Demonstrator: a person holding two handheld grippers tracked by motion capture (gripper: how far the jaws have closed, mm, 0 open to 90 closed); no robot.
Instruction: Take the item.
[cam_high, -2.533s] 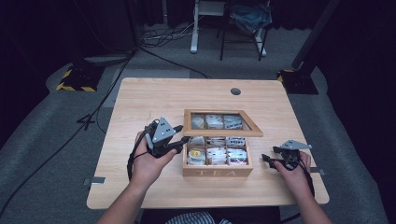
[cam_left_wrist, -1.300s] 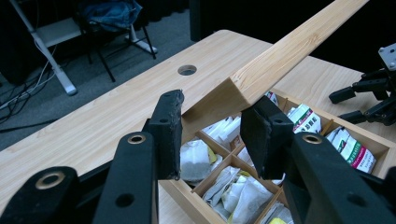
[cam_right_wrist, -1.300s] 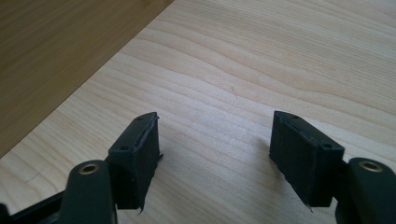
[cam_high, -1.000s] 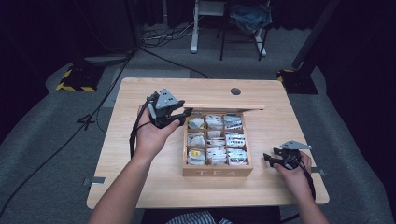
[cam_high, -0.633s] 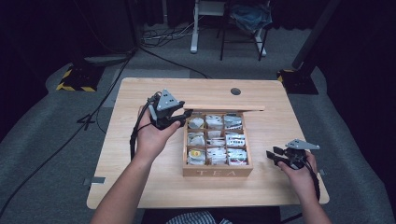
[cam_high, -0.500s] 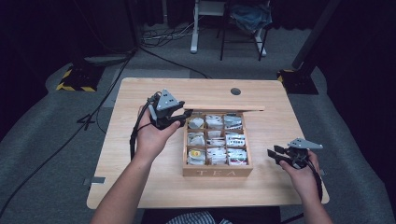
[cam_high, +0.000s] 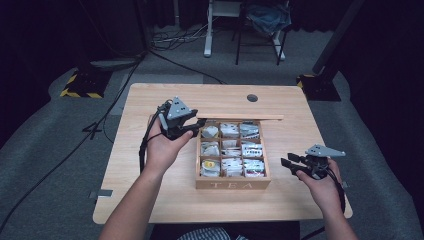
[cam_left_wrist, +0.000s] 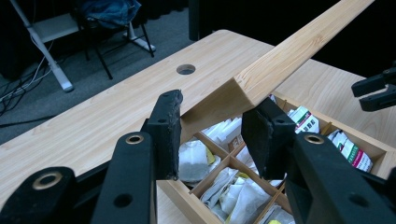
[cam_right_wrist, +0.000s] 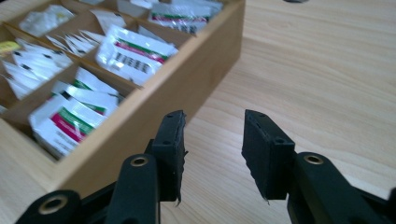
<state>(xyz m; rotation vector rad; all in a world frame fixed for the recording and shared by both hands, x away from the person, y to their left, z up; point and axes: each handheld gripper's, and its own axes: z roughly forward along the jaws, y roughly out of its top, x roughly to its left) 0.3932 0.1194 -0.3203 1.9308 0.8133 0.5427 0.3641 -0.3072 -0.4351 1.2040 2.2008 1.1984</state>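
A wooden tea box (cam_high: 232, 185) with "TEA" on its front stands mid-table, its compartments full of tea bags (cam_high: 232, 147). Its lid (cam_high: 240, 117) stands swung up over the far side. My left gripper (cam_high: 196, 120) is shut on the lid's left end; in the left gripper view the lid (cam_left_wrist: 289, 51) runs off between the pads of that gripper (cam_left_wrist: 211, 135). My right gripper (cam_high: 286, 163) hovers just right of the box. Its jaws have just been closing and stand apart with nothing between them (cam_right_wrist: 212, 149), beside the box wall (cam_right_wrist: 177, 84).
The table top (cam_high: 150, 200) has a round cable hole (cam_high: 252, 98) at the back. Bare wood lies left and in front of the box. Beyond the far edge are a chair (cam_high: 265, 20) and cables on the floor.
The left gripper swung the lid from half open to fully up, then held still. The right gripper has drifted right and lifted off the table, its jaws narrower.
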